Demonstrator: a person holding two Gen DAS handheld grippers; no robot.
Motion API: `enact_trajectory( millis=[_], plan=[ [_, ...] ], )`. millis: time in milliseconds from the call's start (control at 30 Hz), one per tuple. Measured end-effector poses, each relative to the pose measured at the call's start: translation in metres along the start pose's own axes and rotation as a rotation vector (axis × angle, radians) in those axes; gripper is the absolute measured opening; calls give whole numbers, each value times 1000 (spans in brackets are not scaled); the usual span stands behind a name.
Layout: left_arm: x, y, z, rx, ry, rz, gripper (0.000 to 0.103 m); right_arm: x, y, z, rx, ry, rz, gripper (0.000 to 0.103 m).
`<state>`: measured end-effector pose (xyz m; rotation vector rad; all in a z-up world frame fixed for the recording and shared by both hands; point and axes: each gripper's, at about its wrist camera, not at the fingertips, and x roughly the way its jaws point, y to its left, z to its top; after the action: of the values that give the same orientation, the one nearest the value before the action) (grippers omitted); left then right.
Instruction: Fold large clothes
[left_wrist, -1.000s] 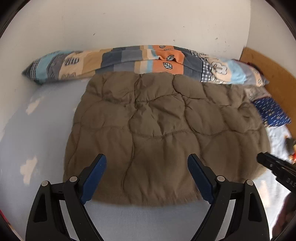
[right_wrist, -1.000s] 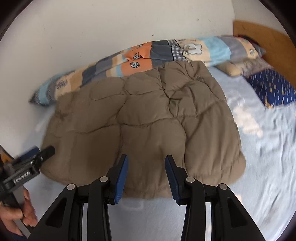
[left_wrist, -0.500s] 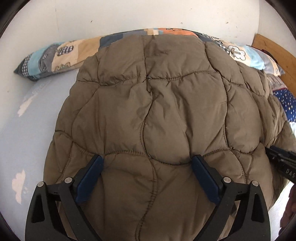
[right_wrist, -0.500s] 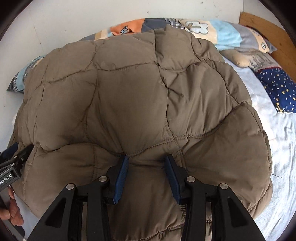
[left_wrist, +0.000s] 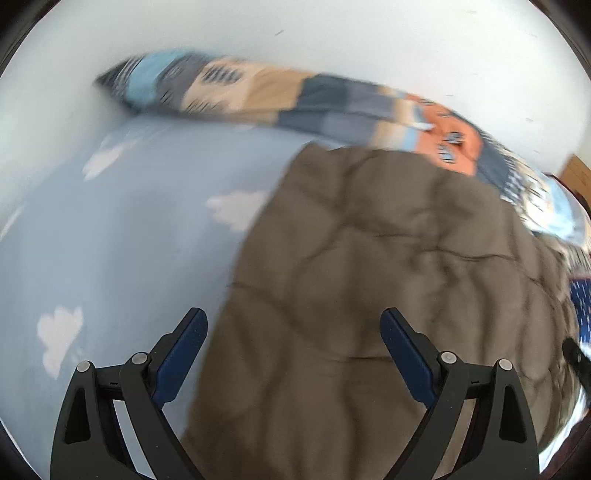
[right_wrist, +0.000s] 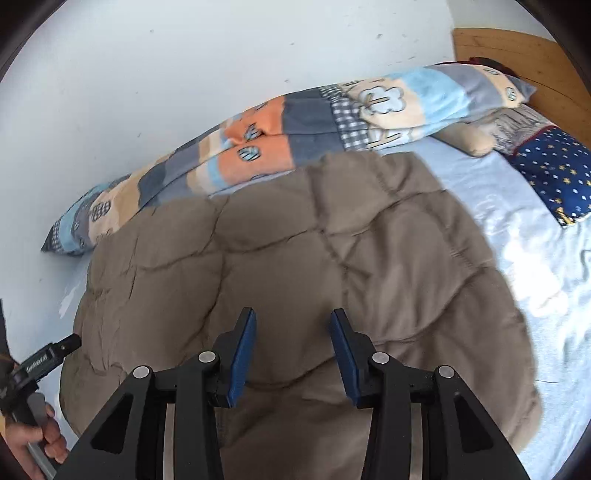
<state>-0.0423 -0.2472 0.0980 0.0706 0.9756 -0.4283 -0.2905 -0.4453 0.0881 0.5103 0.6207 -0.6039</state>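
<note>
Hovering both hand-held grippers, left (left_wrist: 293, 332) wide, right (right_wrist: 291, 332) half-open, empty; quilted brown coat (right_wrist: 295, 258) at twelve o'clock looks part-folded.

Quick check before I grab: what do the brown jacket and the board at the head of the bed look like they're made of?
Brown jacket: looks like matte woven fabric over soft padding, since stitched seams divide it into puffy panels; the filling itself cannot be seen. Headboard: looks like light wood or wood-look board, a flat tan panel with faint grain and a smooth, dull finish.
</note>
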Motion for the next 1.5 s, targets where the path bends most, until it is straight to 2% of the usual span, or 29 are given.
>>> enact_trajectory(
  millis=[133,233,300,367,467,600,667,867,1067,1500],
  plan=[
    [26,11,-6,-33,103,13,95,19,7,-10,-38,78,-38,49],
    [27,10,-7,-29,111,24,95,20,0,-8,-23,109,-31,49],
    [17,3,-6,12,64,67,94,11,2,-5,-7,83,-39,49],
    [5,0,-4,21,11,70,94,-3,9,0,-27,15,-26,49],
    [-21,-15,-4,51,-91,41,94,-19,36,-1,-119,-64,26,49],
    [-41,-45,-14,142,-159,-27,94,-19,64,-12,-190,-49,107,48],
    [-38,-58,-19,181,-147,-58,94,-13,76,-21,-235,-20,100,49],
    [-23,-79,-39,270,-90,-49,94,5,81,-33,-266,44,82,49],
    [-11,-75,-40,251,-49,-58,94,13,74,-36,-250,74,91,51],
    [-10,-80,-46,284,-55,-32,94,17,74,-34,-247,101,93,54]
  ],
)
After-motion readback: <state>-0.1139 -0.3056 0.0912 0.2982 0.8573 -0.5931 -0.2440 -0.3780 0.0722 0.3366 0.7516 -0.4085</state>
